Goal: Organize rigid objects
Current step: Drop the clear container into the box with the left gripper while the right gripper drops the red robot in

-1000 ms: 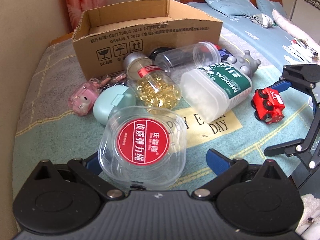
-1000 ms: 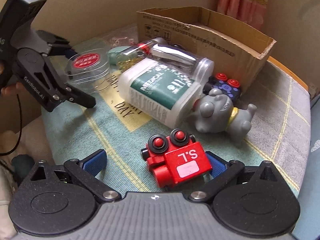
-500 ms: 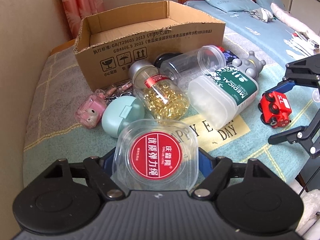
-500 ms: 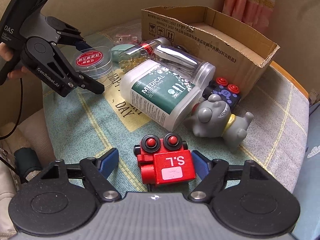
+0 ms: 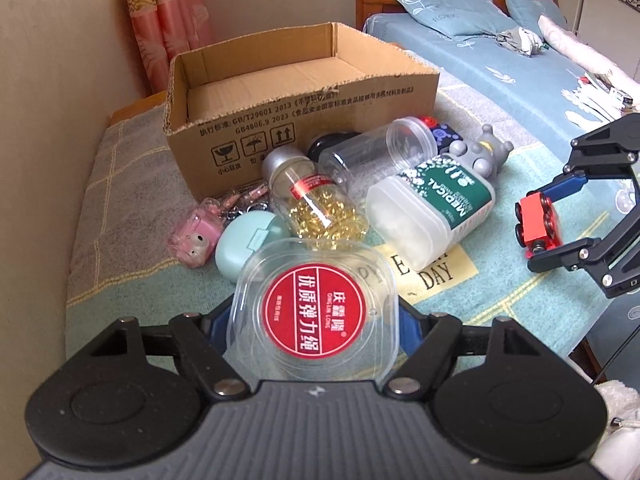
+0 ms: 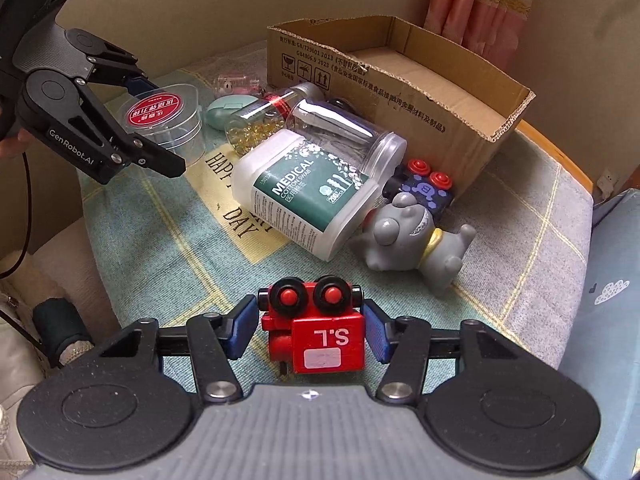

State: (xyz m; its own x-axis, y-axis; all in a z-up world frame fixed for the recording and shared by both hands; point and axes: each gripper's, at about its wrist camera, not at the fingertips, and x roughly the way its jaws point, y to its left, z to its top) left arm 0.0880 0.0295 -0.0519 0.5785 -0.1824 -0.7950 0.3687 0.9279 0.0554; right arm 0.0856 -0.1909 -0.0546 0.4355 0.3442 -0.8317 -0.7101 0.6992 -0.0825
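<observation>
My left gripper [image 5: 314, 324] is shut on a clear plastic box with a red round label [image 5: 314, 312] and holds it above the cloth; it also shows in the right wrist view [image 6: 160, 116]. My right gripper [image 6: 312, 330] is shut on a red toy train car marked S.L [image 6: 316, 330], lifted off the cloth; the car also shows in the left wrist view [image 5: 538, 224]. The open cardboard box [image 5: 296, 100] stands at the back and looks empty inside.
On the cloth before the box lie a medical cotton swab tub [image 5: 430, 208], a bottle of gold capsules [image 5: 316, 200], a clear jar [image 5: 376, 152], a mint case [image 5: 248, 244], a pink keychain toy [image 5: 196, 236], a grey toy dog [image 6: 416, 236] and a dark blue toy block [image 6: 424, 188]. A wall is left, a bed right.
My left gripper closed on the clear labelled box and raised it. My right gripper closed around the red train car and lifted it off the cloth.
</observation>
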